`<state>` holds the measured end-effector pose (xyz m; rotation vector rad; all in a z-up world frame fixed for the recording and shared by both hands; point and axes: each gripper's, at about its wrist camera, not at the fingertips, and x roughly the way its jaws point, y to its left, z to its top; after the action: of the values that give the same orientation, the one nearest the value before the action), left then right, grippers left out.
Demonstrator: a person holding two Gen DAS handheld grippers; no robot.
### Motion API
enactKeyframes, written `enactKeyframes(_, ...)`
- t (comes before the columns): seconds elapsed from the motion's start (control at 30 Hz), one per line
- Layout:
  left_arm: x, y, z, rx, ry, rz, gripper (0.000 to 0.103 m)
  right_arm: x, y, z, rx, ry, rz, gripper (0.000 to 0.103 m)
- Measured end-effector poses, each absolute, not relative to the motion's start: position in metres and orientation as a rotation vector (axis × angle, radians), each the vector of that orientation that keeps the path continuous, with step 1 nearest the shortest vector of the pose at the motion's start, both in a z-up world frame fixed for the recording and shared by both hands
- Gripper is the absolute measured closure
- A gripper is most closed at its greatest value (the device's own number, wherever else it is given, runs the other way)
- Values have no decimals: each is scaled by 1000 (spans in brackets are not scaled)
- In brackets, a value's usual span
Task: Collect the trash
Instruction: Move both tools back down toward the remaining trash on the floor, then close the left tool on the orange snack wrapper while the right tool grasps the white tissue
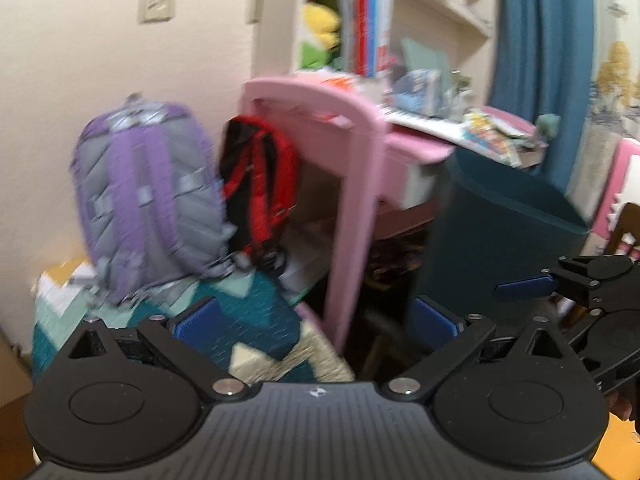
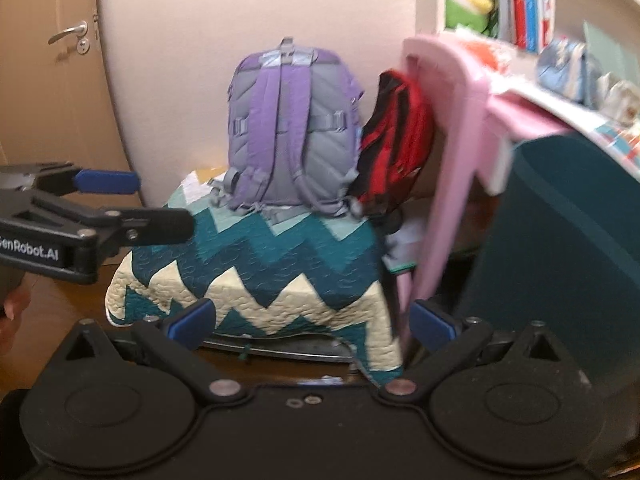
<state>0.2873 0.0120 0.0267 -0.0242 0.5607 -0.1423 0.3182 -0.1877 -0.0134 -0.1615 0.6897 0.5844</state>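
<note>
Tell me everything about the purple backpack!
The purple backpack stands upright on a zigzag quilt, its strap side facing the camera. It has a grey quilted-looking back panel, two purple shoulder straps, grey buckles and a top loop. The wall is behind it, and a red-and-black bag hangs close beside it.
</note>
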Motion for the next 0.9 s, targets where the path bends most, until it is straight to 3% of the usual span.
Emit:
enactKeyframes(0.43,311,124,-142,-253,758,2,0,379,-115,-198,-168,905,523,0)
enactKeyframes(0.77,338,149,-300,-276,972,111,0,436,-85,-341,-243,1124,509,1)
enactKeyframes(0.9,344,148,-367,-268,1085,124,0,458,-77,-395,-239,1213,527,6)
